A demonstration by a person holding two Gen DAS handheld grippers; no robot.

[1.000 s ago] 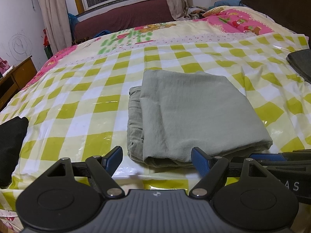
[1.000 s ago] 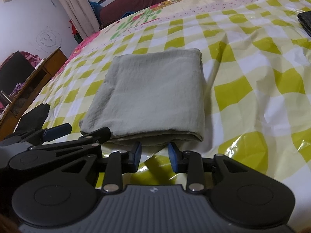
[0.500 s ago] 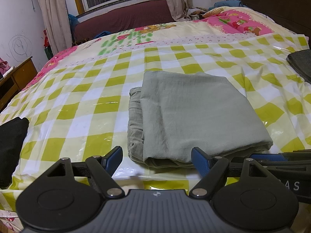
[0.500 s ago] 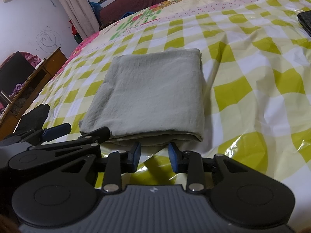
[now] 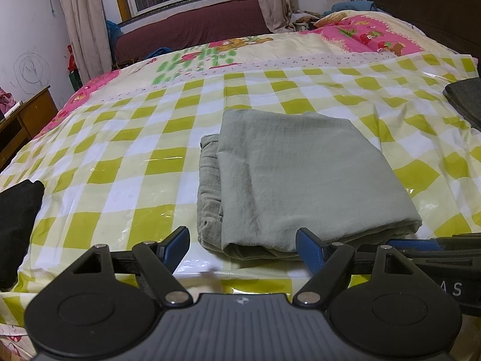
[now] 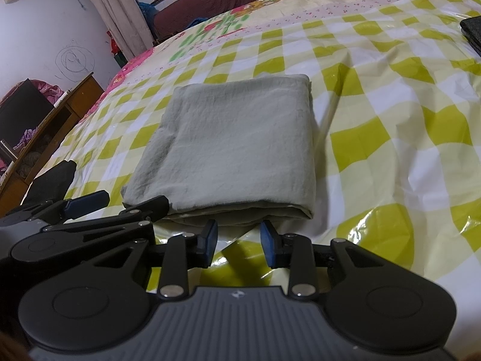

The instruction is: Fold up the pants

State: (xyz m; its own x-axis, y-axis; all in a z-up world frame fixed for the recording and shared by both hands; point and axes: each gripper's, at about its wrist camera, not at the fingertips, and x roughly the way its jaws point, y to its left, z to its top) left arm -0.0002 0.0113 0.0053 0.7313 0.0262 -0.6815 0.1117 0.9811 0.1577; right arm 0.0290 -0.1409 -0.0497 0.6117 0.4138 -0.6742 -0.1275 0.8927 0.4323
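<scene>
Left hand-held gripper sits low at the near edge of the bed, pitched down toward the cover, jaws spread wide, nothing between them. Blue pads sit just short of the near fold of the pants; touching or not, cannot tell. Right hand-held gripper is level with it on the right side, same downward pitch, jaws parted only a narrow way, empty, the gap aimed at the near edge of the pants just in front. In the right wrist view the left hand-held gripper shows at lower left, its fingers lying along the near left corner of the pants. In the left wrist view the right one pokes in at the lower right edge. No hand or sleeve visible.

Pants: grey-green, folded into a flat rectangle, lying on the yellow-and-white checked plastic sheet that covers the bed, about mid-width, near the front edge. Layered edges stick out on the left side of the stack.

Black cloth at the near left edge of the sheet, well apart from the pants. Dark folded item at far right. Beyond: pink and cream cartoon bedspread, maroon window seat, curtains, window. Wooden cabinet at left by the scribbled wall.
</scene>
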